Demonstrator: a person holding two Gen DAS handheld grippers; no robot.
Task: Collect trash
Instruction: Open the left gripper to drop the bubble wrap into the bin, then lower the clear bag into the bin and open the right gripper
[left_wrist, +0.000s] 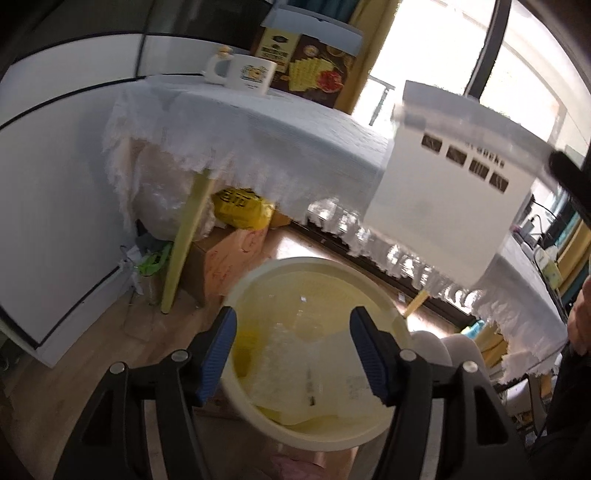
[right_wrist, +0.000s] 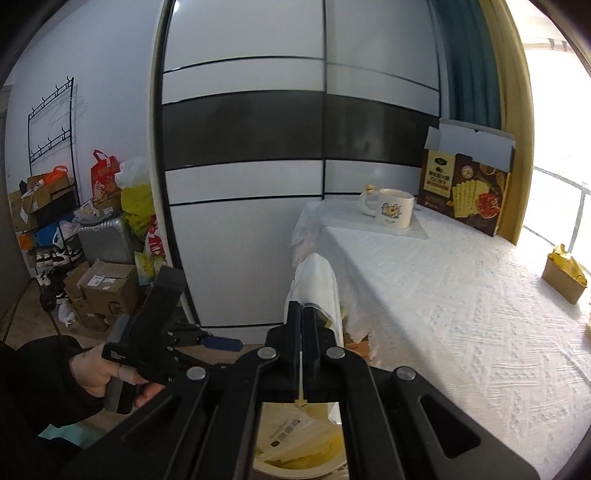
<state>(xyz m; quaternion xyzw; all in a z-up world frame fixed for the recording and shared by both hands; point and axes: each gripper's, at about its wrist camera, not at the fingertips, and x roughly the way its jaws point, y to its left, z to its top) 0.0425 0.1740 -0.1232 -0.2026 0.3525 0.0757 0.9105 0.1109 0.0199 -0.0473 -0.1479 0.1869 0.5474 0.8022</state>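
Observation:
A round cream trash bin (left_wrist: 393, 314) stands on the floor beside the table, with paper and clear plastic scraps (left_wrist: 295, 362) inside. My left gripper (left_wrist: 294, 317) hangs open right above it, its blue pads (left_wrist: 221, 343) apart with nothing between them. A white flat packet (left_wrist: 443, 184) with small window cut-outs hangs above and right of the bin. In the right wrist view my right gripper (right_wrist: 302, 314) is shut on this packet (right_wrist: 317, 280), seen edge-on. A hand (right_wrist: 92, 373) at lower left holds the left gripper's handle.
The table (right_wrist: 443, 295) with its white lace cloth carries a mug (right_wrist: 395, 210), a brown cracker box (right_wrist: 465, 192) and a small brown box with yellow wrapping (right_wrist: 565, 273). A yellow table leg (left_wrist: 184, 240) and cartons (left_wrist: 229, 258) stand under it. A wardrobe (right_wrist: 243, 184) is behind.

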